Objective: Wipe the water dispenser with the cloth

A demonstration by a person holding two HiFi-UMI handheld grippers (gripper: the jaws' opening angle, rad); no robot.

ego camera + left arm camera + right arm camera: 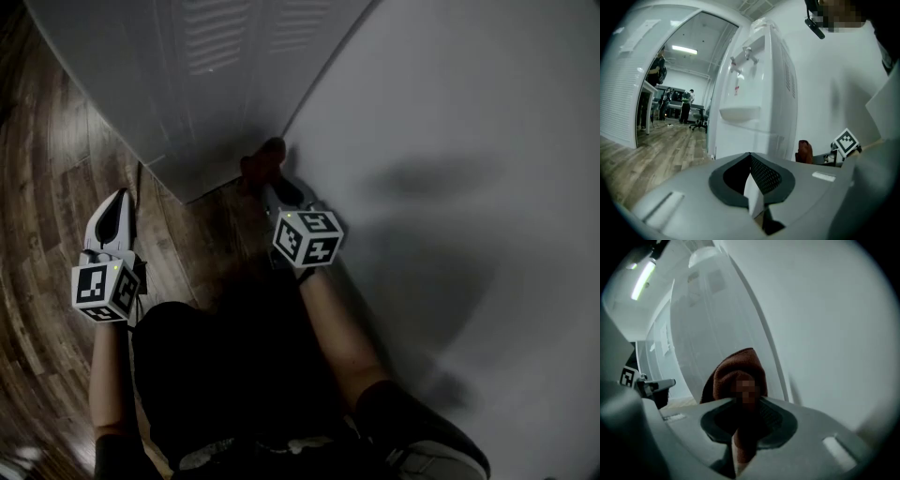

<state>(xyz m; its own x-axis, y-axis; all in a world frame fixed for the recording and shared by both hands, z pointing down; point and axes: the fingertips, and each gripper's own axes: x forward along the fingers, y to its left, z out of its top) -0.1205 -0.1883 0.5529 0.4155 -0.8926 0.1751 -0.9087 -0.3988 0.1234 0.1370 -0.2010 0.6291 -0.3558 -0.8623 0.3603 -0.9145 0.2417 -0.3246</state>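
Floor (47, 187): dark wood planks; fills the left of the head view.
Left tool (116, 202): held low over the floor, well apart from the water dispenser; jaws clenched together with nothing between them, as its own view (752, 187) shows; marker cube (105, 289) at its rear.
Water dispenser (216, 84): white, upright on the floor; the left gripper view shows its front (759, 93) with two taps above a drip tray; vent slots on the side panel.
Cloth (267, 159): rust-brown, bunched; located at the lower edge of the water dispenser's side, in the corner it forms with the wall; also seen from the left gripper view (804, 151); whether it presses on the panel cannot be told.
Right tool (272, 178): jaws clamped on the cloth (740, 369), which sticks out past the tips (743, 427); pointed at the side panel (708, 333).
Wall (469, 187): plain white, just right of the right tool.
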